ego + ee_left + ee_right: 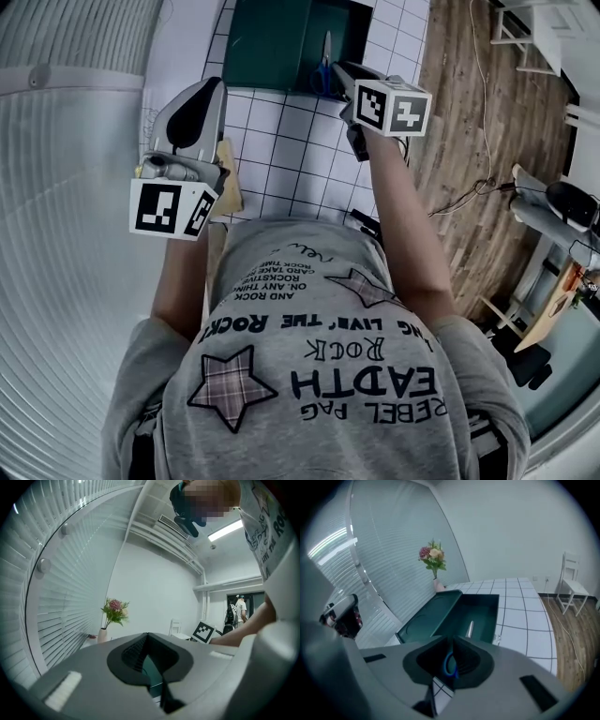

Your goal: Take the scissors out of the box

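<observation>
Tongs first: right tongs (451,642) closed, tips together, nothing clamped. They angle down at the open box (486,603), tips just at its near edge. Blue handle loop (449,663) of the scissors (470,629) shows through the gap behind the tips; can't tell if it is touched. Scissors lie inside the box on its floor, silver blades pointing to the far wall, handles at the near wall, just beside the right tongs.

Left tongs (148,636) closed too, empty, held about level over the left side of the worktop (281,141), well apart from the box. Each carries a marker cube: right cube (392,105), left cube (171,208).

Box is dark green, with its lid (429,618) swung open to the left, beside the compartment. It sits at the far part of the worktop, which is white with a dark grid of lines.

Further out:
- A vase of pink flowers (433,559) stands at the far left corner of the worktop, next to the white blinds (389,545).
- A white chair (571,581) stands on the wooden floor (469,122) to the right.
- The head view shows the person's grey shirt (319,375) with star patches and lettering, forearms reaching out to both tongs.
- The left gripper view catches another person (240,607) in a far doorway.
</observation>
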`<state>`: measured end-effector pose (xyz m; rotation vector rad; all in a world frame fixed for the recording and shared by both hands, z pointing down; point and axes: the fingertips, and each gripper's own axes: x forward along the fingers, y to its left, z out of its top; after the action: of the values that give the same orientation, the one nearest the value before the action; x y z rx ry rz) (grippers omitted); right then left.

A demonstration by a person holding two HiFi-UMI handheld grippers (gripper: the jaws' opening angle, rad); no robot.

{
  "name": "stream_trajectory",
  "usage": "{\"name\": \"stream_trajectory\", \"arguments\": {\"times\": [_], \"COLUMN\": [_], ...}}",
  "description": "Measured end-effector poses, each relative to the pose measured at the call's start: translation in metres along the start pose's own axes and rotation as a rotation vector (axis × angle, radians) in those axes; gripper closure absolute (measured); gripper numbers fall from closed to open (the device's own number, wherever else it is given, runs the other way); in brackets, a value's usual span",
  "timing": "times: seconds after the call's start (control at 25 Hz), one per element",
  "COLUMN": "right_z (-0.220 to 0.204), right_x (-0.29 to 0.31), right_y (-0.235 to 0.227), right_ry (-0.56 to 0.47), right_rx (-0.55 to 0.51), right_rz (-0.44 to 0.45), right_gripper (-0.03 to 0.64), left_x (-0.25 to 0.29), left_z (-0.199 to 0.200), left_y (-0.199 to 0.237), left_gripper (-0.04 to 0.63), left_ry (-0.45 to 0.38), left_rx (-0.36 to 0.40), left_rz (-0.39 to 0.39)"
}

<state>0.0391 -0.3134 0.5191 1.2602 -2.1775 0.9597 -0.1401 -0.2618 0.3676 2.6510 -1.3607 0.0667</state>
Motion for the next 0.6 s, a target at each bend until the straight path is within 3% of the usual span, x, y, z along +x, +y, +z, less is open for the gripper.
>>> {"name": "stream_trajectory", "arguments": {"times": [0.32,0.44,0.6], "right_z": [-0.01,-0.013,-0.016], "right_x": [0.015,0.021,0.029], "right_y": [-0.005,-0.006,-0.004], "right_ry": [0.075,0.104,0.161], "right_rx": [0.04,0.035,0.014], "right_rz": [-0.031,-0.052,-0.07], "right_gripper": [0.597,0.532,0.514], "left_x": [0.001,0.001,0.001], "left_z": [0.001,0.001,0.002], "left_y": [-0.002,-0.003,-0.005], "left_gripper": [0.594,0.594,0.594], "left_ry": [0.0,0.0,-0.007], "left_rx": [0.01,0.012,0.006], "left_rz": [-0.01,-0.017,-0.024]}}
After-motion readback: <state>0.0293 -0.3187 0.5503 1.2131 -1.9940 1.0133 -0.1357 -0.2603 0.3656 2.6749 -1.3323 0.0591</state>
